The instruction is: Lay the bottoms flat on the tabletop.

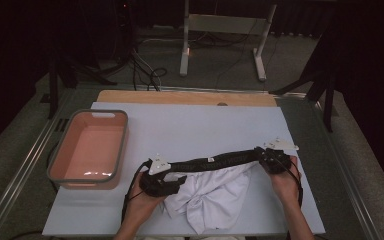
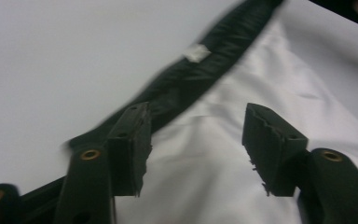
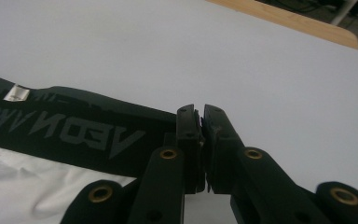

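Waistband point(image 3: 74, 133) in right hand-held gripper point(image 3: 200, 116)

A pink tub w/ grey rim point(image 1: 125, 131) sits on the left part of a white sheet point(image 1: 190, 125) covering the table; wood tabletop edge point(image 1: 185, 97) shows at the far side. Behind the table, on grey carpet point(image 1: 220, 65), stands a white metal frame point(image 1: 225, 25) w/ two legs. Black cables point(image 1: 147, 72) lie tangled on the floor left of it, and dark stands flank the table both sides.
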The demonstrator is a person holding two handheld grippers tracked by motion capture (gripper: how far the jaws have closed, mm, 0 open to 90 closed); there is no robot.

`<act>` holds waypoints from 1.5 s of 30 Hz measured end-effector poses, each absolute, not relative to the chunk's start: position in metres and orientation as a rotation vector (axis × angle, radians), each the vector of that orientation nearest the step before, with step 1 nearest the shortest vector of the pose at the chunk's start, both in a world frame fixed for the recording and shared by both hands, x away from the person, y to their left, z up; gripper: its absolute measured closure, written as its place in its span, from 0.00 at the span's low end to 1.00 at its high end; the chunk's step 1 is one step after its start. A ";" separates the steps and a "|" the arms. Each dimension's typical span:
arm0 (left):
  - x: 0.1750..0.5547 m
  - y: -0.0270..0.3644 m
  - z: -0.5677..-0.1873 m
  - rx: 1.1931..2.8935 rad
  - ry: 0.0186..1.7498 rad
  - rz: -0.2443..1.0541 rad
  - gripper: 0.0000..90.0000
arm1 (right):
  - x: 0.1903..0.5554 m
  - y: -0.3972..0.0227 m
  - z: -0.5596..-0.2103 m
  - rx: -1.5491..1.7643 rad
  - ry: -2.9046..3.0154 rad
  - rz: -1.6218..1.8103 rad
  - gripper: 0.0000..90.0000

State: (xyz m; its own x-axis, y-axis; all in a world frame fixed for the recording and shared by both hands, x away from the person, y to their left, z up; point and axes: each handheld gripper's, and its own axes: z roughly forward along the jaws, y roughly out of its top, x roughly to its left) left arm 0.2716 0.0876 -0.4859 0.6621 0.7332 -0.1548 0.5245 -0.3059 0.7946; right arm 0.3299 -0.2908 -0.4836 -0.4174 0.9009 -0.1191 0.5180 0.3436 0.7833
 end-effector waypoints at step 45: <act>0.334 0.092 -0.510 1.890 1.271 0.368 0.95 | 0.338 -0.310 -0.492 1.402 2.045 0.963 0.56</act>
State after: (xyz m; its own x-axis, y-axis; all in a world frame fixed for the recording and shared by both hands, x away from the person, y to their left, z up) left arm 0.3340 0.0922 -0.5103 0.4501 0.8726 -0.1897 0.6366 -0.1645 0.7534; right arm 0.3382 -0.3096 -0.4920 -0.3618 0.9323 0.0039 0.5968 0.2284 0.7692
